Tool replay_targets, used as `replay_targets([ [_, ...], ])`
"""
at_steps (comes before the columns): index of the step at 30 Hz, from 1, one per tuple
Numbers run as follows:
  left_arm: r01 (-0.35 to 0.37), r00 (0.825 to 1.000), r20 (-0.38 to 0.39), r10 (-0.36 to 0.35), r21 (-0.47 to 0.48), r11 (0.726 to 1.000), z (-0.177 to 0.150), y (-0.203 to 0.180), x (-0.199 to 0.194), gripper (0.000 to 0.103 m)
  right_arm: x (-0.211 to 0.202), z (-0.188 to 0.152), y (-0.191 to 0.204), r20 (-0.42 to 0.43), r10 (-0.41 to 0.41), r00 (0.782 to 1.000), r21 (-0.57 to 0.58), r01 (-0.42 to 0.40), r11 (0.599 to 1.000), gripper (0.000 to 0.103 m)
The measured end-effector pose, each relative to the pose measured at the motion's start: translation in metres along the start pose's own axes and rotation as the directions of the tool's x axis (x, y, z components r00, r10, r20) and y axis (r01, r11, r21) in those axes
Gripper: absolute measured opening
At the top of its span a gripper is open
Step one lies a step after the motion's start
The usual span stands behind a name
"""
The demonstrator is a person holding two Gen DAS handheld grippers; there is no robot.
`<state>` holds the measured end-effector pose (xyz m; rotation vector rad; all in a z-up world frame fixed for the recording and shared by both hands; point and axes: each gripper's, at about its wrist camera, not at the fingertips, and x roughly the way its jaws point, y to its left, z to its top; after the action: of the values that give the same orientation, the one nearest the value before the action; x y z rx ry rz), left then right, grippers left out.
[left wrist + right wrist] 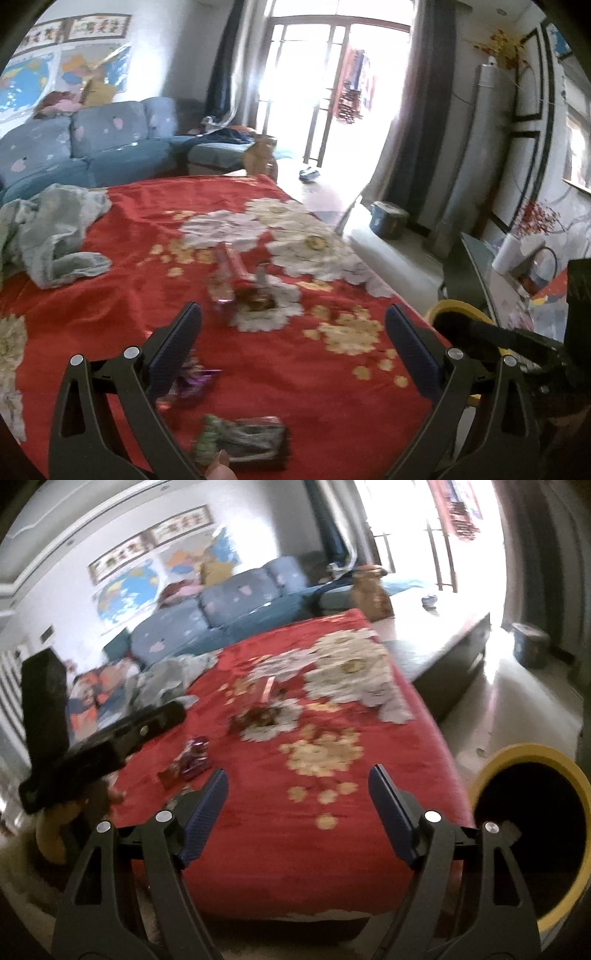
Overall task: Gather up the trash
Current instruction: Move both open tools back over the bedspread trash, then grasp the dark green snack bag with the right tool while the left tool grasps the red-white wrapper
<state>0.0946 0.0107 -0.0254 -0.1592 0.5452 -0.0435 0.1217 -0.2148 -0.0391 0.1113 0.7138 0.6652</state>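
Left wrist view only: dark green-printed wrapper lying flat on red floral cloth at near edge, directly below left gripper, whose fingers stand wide apart with nothing between; purple wrapper just behind the left finger, a pink-red wrapper and a brown one heaped farther up the cloth. Right wrist view only: yellow-rimmed black bin off the cloth's right edge, in full, and right gripper, fingers spread and empty over bare cloth. Printing on wrappers too blurred to read.
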Motion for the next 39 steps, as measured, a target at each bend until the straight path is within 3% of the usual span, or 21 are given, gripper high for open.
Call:
replay_targets([
  [6,-0.060,0.998,0.003,0.061,-0.042,0.997,0.003,0.039,-0.009,0.096,0.016,0.000,0.032,-0.048,0.061,0.997,-0.067,-0.065,0.996,0.070],
  [19,-0.122,0.992,-0.056,0.116,-0.116,0.986,-0.011,0.100,-0.015,0.096,0.058,-0.013,0.088,-0.163,0.129,0.978,-0.221,-0.164,0.961,0.070],
  [29,-0.065,0.983,-0.177,0.041,-0.135,0.989,-0.039,0.117,-0.003,0.095,0.092,-0.031,0.118,-0.254,0.116,0.960,-0.356,-0.204,0.912,0.070],
  [31,-0.041,0.980,-0.197,0.010,-0.156,0.987,-0.043,0.119,0.001,0.081,0.099,-0.036,0.122,-0.272,0.113,0.956,-0.378,-0.213,0.901,0.070],
  [39,0.026,0.961,-0.264,-0.078,-0.194,0.981,-0.058,0.117,0.019,0.053,0.122,-0.042,0.125,-0.312,0.100,0.945,-0.394,-0.225,0.891,0.070],
])
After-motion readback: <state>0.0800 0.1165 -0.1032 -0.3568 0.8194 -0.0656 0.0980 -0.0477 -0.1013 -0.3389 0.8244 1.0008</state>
